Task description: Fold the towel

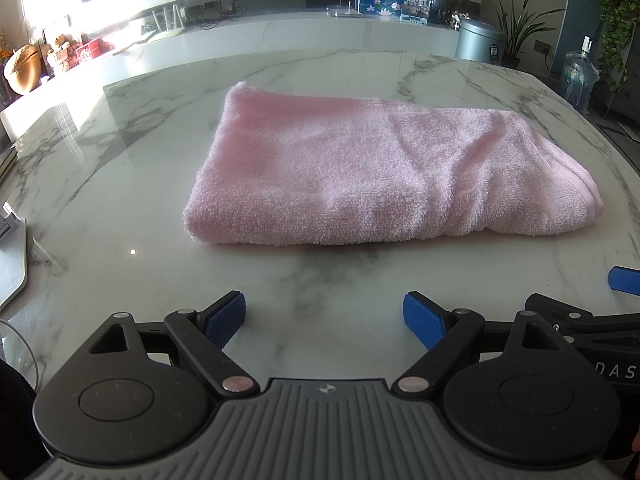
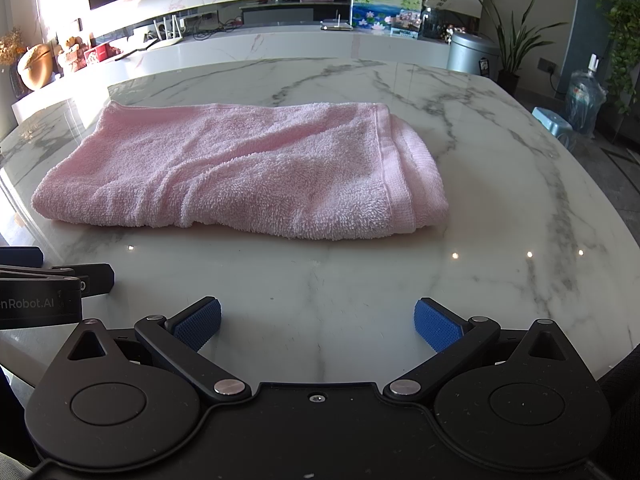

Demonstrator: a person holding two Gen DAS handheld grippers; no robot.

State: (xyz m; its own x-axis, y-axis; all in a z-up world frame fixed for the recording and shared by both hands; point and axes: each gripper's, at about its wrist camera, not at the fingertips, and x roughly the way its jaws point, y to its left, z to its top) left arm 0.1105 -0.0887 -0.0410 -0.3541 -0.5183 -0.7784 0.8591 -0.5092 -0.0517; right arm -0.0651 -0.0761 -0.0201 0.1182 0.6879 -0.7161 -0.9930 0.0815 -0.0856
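Two side-by-side wrist views, angled down, near the marble table (image 1: 120,200), sharing the pink towel (image 2: 240,168).

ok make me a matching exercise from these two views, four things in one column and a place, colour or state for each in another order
Things
1. pink terry towel
2. white grey-veined marble table
3. left gripper
4. silver metal bin

Descriptions
A. open, nothing between its blue pads
B. stands beyond the table's far edge, beside a potted plant
C. lies folded, layered hems at its right end
D. glossy, carries the towel

Pairs: 1-C, 2-D, 3-A, 4-B
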